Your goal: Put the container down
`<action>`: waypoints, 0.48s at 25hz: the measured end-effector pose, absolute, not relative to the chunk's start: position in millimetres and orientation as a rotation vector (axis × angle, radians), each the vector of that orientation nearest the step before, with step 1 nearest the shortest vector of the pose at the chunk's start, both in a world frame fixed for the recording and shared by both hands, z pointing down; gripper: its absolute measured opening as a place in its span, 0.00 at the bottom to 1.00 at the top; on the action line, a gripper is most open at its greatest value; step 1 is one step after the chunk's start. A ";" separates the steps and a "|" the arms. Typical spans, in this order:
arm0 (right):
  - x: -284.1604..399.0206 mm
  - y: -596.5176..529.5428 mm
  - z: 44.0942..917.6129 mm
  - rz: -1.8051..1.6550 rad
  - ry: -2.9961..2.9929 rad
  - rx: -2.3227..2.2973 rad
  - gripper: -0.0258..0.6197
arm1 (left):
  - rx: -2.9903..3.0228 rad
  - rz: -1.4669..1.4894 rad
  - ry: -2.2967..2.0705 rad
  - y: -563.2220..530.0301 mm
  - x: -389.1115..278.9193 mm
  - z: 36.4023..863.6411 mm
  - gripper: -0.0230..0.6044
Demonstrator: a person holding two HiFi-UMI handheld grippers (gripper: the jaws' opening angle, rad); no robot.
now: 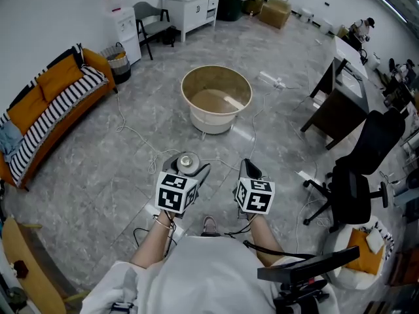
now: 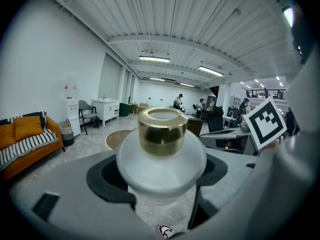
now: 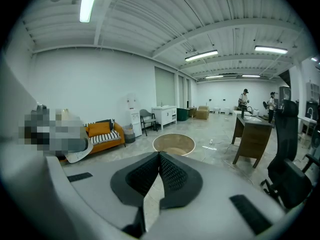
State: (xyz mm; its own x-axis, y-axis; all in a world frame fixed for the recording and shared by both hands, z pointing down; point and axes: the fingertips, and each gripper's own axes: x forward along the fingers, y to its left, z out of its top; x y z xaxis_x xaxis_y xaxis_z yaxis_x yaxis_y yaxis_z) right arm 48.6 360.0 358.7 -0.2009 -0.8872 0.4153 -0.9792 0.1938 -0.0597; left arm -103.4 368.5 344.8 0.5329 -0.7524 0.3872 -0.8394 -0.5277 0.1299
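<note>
My left gripper is shut on the container, a frosted white jar with a gold cap. In the left gripper view the container stands upright between the dark pads, its body filling the wide gap of the left gripper. Beside it, my right gripper is held at the same height over the floor. The right gripper has its ribbed pads pressed together with nothing between them. Both point toward a large round beige tub.
The tub stands on the grey floor a few steps ahead. White cables trail over the floor. An orange striped sofa is at the left, a dark desk and black office chair at the right. People stand far back.
</note>
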 end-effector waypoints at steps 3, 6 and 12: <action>56.2 334.9 354.0 0.447 -2.194 1.765 0.08 | 2.473 0.410 -1.336 344.9 -95.4 342.1 0.58; 64.0 309.5 350.4 0.442 -2.204 1.754 0.08 | 2.466 0.405 -1.345 320.7 -87.3 339.6 0.58; 82.6 264.9 352.3 0.445 -2.211 1.742 0.08 | 2.451 0.406 -1.365 278.6 -73.0 340.9 0.58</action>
